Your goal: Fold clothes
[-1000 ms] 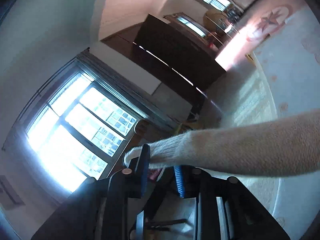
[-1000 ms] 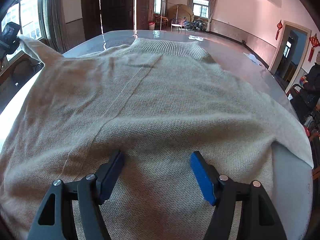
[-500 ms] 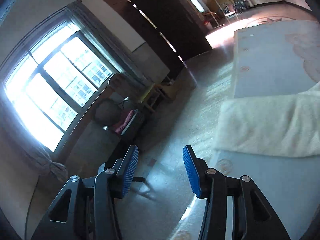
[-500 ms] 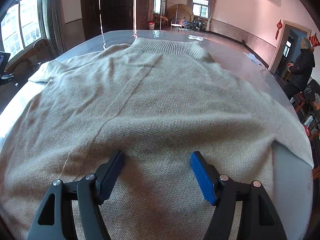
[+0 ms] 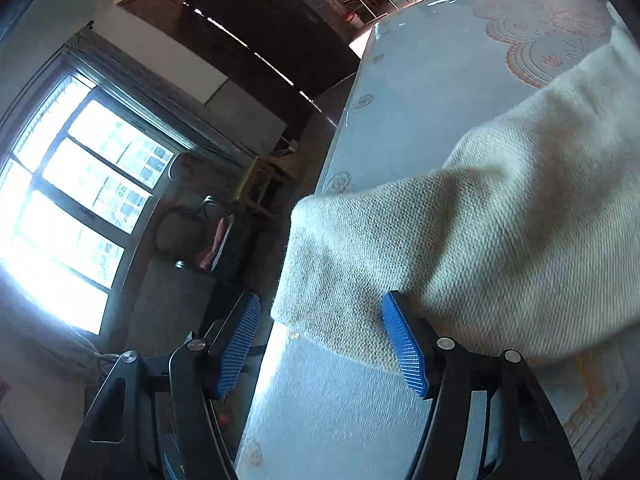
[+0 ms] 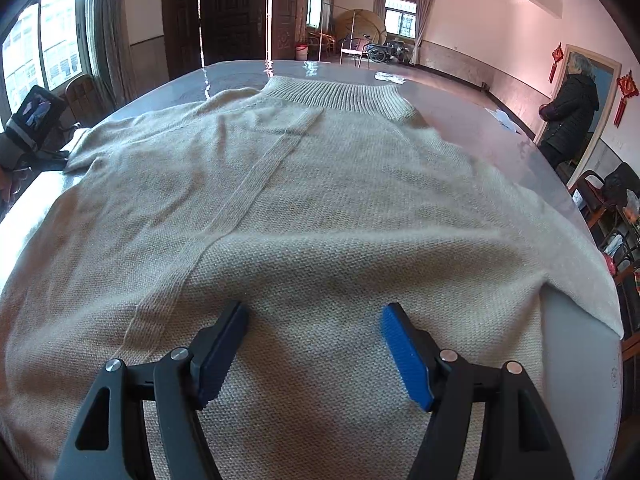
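Observation:
A beige knit sweater lies flat on the grey table, its ribbed collar at the far end. My right gripper hovers open over the sweater's lower body, with only flat cloth under it. In the left wrist view one sleeve lies across the table's edge. My left gripper sits just short of the cuff end. Its jaws are opening, and the right pad is at the cloth's edge without pinching it. The left gripper also shows at the sweater's far left sleeve.
The table edge drops to the floor left of the sleeve, where a chair with bags and a wooden stool stand. A person stands by a doorway at the right. Chairs crowd the right side.
The left gripper let go of the sleeve it held up, sank toward the table and spread its jaws; the sleeve now lies on the table. The right gripper kept still.

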`<state>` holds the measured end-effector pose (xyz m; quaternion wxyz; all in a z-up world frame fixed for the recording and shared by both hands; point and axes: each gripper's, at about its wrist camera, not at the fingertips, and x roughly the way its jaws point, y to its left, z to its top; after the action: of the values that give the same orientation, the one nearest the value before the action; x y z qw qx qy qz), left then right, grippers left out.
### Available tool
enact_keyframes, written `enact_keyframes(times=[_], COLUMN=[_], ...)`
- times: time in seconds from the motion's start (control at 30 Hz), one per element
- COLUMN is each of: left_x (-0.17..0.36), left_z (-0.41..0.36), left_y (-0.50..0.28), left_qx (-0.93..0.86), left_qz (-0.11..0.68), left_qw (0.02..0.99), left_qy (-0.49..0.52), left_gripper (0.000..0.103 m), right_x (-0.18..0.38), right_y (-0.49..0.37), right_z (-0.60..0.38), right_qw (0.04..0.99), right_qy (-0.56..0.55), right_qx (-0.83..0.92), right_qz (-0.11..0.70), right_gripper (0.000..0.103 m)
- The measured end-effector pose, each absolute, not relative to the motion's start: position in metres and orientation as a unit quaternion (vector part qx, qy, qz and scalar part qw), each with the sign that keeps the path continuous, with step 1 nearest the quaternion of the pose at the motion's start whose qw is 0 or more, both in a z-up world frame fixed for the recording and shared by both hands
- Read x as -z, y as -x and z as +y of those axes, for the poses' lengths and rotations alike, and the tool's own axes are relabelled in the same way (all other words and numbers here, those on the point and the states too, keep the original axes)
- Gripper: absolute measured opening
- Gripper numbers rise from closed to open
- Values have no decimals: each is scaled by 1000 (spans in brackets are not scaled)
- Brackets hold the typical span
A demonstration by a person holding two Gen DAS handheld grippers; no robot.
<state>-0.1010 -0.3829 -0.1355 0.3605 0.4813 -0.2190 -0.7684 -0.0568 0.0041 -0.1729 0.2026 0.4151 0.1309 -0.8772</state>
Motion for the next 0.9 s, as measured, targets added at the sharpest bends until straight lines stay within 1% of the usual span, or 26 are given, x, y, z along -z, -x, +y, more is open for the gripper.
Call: enact_keyframes(times=[0.13, 0.23, 0.3, 0.33, 0.37, 0.4, 0.43, 0.47, 0.53, 0.57, 0.63, 0.7, 0.87, 0.9], left_x=[130, 110, 102, 100, 106, 112, 122, 133, 139, 141, 142, 142, 98, 87], left_z=[-354, -361, -377, -386, -392, -399, -404, -410, -424, -432, -455, -466, -433, -419], left_y=[70, 82, 99, 107, 116, 125, 134, 144, 155, 160, 169, 176, 174, 172], left_qx=[779, 793, 792, 790, 783, 775, 764, 752, 757, 760, 758, 740, 776, 798], left_qz=[-258, -235, -209, -194, -189, -185, -200, -217, -215, -213, -177, -158, -153, -140], left_qw=[314, 325, 360, 375, 381, 386, 389, 391, 404, 410, 424, 439, 453, 434], left_qy=[-477, -458, -447, -444, -454, -465, -474, -484, -467, -457, -463, -485, -411, -393], left_gripper=[65, 66, 69, 76, 79, 79, 79, 75, 79, 79, 79, 79, 79, 79], right_x=[173, 173, 173, 173, 173, 173, 173, 173, 173, 173, 173, 173, 173, 173], right_y=[59, 60, 60, 60, 60, 60, 60, 60, 60, 60, 60, 60, 65, 67], right_z=[6, 6, 6, 6, 6, 6, 6, 6, 6, 6, 6, 6, 9, 7], right_qw=[204, 204, 204, 204, 203, 203, 202, 202, 202, 202, 202, 202, 213, 217], right_qy=[-418, -419, -419, -419, -419, -419, -418, -418, -418, -418, -419, -419, -433, -437], right_qx=[876, 876, 876, 876, 876, 876, 877, 877, 877, 876, 876, 876, 869, 865], right_qz=[125, 124, 123, 123, 124, 125, 126, 126, 126, 126, 126, 124, 112, 117], right_gripper=[72, 72, 73, 73, 73, 73, 73, 73, 73, 73, 74, 74, 78, 80])
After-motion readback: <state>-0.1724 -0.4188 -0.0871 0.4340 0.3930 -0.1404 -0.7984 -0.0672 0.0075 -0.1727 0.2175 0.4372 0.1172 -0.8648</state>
